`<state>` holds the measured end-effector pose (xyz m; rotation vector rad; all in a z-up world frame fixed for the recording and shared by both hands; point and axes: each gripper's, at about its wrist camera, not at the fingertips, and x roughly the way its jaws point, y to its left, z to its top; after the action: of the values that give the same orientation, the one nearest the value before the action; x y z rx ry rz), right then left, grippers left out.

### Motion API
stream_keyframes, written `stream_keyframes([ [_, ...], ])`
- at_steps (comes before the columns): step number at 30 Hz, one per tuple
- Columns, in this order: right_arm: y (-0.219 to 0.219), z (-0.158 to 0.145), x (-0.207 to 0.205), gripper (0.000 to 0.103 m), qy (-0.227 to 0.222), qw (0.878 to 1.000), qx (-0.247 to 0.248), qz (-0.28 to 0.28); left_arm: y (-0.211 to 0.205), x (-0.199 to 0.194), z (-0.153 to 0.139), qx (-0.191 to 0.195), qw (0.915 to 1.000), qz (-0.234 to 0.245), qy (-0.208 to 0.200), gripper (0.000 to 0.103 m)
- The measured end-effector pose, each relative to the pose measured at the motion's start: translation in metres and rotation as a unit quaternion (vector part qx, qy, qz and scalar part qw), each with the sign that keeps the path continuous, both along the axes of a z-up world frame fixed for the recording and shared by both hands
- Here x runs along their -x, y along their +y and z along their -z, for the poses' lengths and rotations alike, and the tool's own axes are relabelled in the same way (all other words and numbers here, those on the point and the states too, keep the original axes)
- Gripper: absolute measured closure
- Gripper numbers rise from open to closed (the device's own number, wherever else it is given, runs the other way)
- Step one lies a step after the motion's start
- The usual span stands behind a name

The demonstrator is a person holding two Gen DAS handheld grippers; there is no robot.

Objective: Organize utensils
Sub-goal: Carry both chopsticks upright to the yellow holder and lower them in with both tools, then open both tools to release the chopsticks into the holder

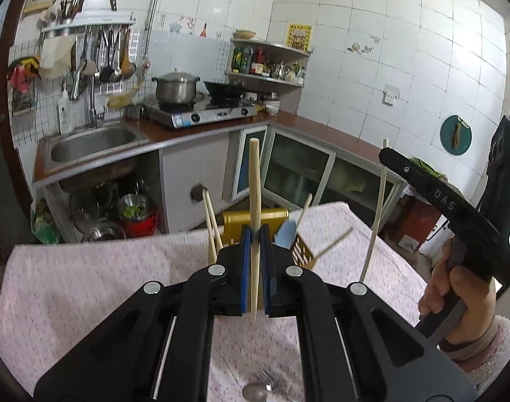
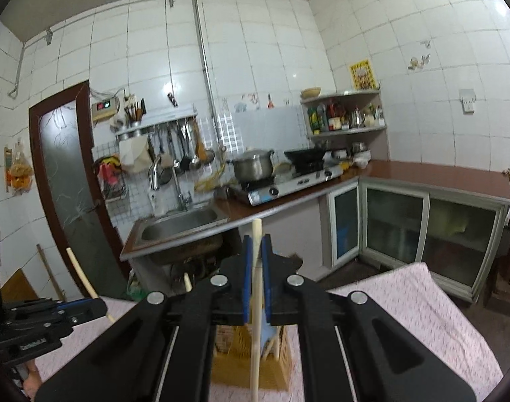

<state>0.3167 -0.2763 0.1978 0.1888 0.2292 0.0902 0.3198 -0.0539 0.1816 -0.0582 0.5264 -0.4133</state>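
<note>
My left gripper (image 1: 255,234) is shut on a pale wooden chopstick (image 1: 254,174) that stands nearly upright between its blue pads. Behind it a yellow slotted utensil holder (image 1: 234,221) stands on the table, with two chopsticks (image 1: 210,224) and a blue spoon (image 1: 286,237) in it. To the right, my right gripper (image 1: 388,159) is shut on a second chopstick (image 1: 375,221), with a hand (image 1: 462,291) on its grip. In the right wrist view that gripper (image 2: 256,254) clamps its chopstick (image 2: 256,335) above the holder (image 2: 275,365). The left gripper (image 2: 99,305) shows at the left edge.
A pink patterned cloth (image 1: 87,284) covers the table. A metal fork and spoon (image 1: 260,390) lie on it near the bottom edge. Beyond the table are a sink (image 1: 90,144), a gas stove with a pot (image 1: 177,88), and glass-door cabinets (image 2: 422,234).
</note>
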Motion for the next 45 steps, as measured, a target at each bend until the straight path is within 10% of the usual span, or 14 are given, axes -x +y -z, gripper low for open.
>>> stream_keyframes([
  [14, 0.002, -0.027, -0.032, 0.097, -0.056, 0.998, 0.011, 0.03, -0.032, -0.04, -0.027, -0.029, 0.9979, -0.017, -0.054, 0.099],
  [31, 0.009, 0.017, -0.044, 0.097, -0.116, 0.993, 0.016, 0.021, -0.034, -0.085, 0.05, -0.025, 0.9947, -0.054, -0.083, 0.099],
  [45, 0.023, 0.069, -0.04, 0.097, -0.077, 0.995, 0.068, 0.011, -0.021, -0.066, 0.105, -0.038, 0.9956, -0.062, -0.059, 0.095],
])
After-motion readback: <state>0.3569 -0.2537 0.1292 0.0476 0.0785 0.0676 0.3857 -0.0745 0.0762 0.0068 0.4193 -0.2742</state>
